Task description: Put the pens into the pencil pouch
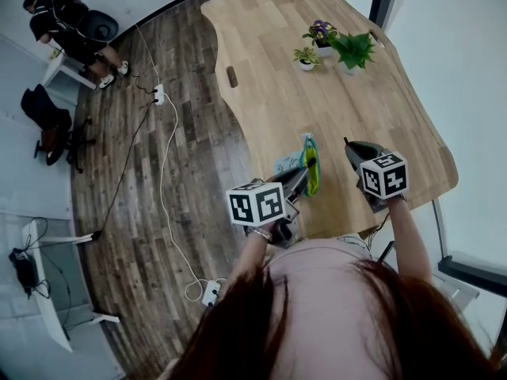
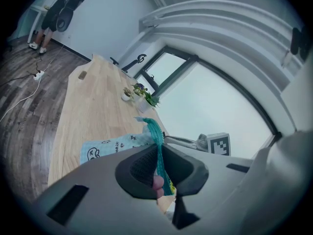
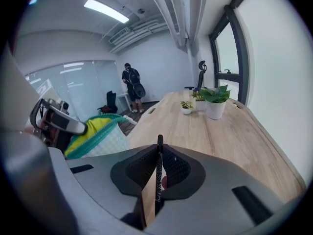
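Pen [image 3: 159, 148], black, stands upright, clamped between the nearly closed jaws of the right gripper [image 3: 159, 168] over the near end of the table [image 1: 269, 85]. The pouch [image 1: 311, 167], mouth open, lies at the pen's 9 o'clock in the head view, its teal zipper edge pinched in the almost shut left gripper [image 2: 157, 169]. Potted plants [image 1: 341, 47] stand at 12 o'clock, well apart.

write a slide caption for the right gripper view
Right gripper pinches a black pen beside the open pencil pouch
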Available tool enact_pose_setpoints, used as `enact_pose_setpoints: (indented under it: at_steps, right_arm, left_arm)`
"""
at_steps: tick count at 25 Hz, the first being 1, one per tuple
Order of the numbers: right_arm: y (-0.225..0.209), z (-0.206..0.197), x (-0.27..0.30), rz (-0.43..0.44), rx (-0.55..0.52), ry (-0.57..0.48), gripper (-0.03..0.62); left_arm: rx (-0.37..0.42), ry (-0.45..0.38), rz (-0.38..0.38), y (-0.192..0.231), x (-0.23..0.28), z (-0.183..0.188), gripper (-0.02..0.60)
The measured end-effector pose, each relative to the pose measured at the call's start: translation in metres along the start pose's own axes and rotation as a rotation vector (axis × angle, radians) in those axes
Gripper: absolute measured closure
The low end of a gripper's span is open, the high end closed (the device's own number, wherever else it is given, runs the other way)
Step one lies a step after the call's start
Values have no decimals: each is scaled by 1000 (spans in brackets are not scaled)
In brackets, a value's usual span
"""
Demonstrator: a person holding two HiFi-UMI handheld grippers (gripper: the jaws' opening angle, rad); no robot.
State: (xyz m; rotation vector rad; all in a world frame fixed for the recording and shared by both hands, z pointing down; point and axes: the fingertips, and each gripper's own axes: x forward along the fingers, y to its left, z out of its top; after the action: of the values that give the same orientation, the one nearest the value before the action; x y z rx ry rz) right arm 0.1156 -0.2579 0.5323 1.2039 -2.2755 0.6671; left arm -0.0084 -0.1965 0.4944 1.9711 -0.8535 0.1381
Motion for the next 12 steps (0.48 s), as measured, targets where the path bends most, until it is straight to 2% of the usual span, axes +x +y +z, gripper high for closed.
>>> enact_pose_setpoints:
  at_steps: [7,12]
  right_arm:
    - [25,44,-17,98,108,-180,562]
    - [43,72,-28,159,134,-276,562]
  left_arm:
    - [-9,-4,-12,0,-4,0,558]
    - [-21,-14,-28,1,-5,0,558]
